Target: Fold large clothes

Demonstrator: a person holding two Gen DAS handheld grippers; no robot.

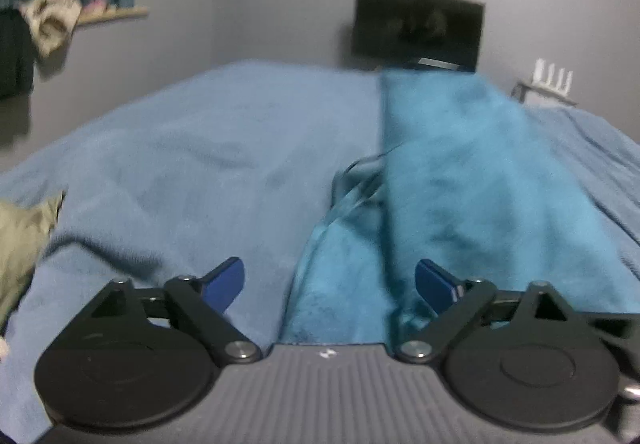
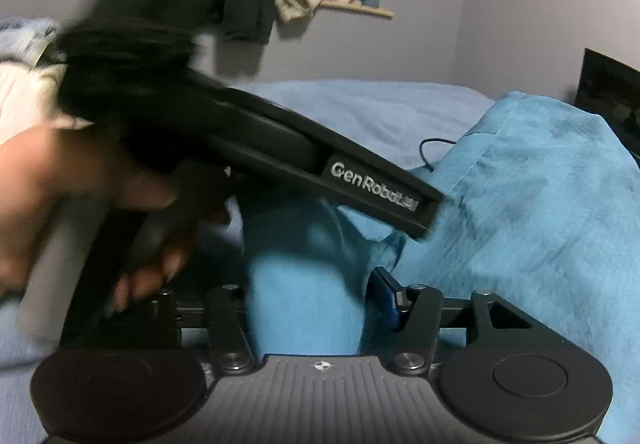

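Gaping left fingers (image 1: 230,282), right gripper (image 2: 316,304) pinching teal cloth (image 2: 532,211)

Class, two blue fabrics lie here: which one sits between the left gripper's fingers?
The brighter teal garment, folded into a long strip. It runs up between the open left gripper, while the paler blue blanket is spread flat beneath and beside it.

Garment (image 1: 460,171) on bed (image 1: 192,147), cable (image 1: 352,179) alongside
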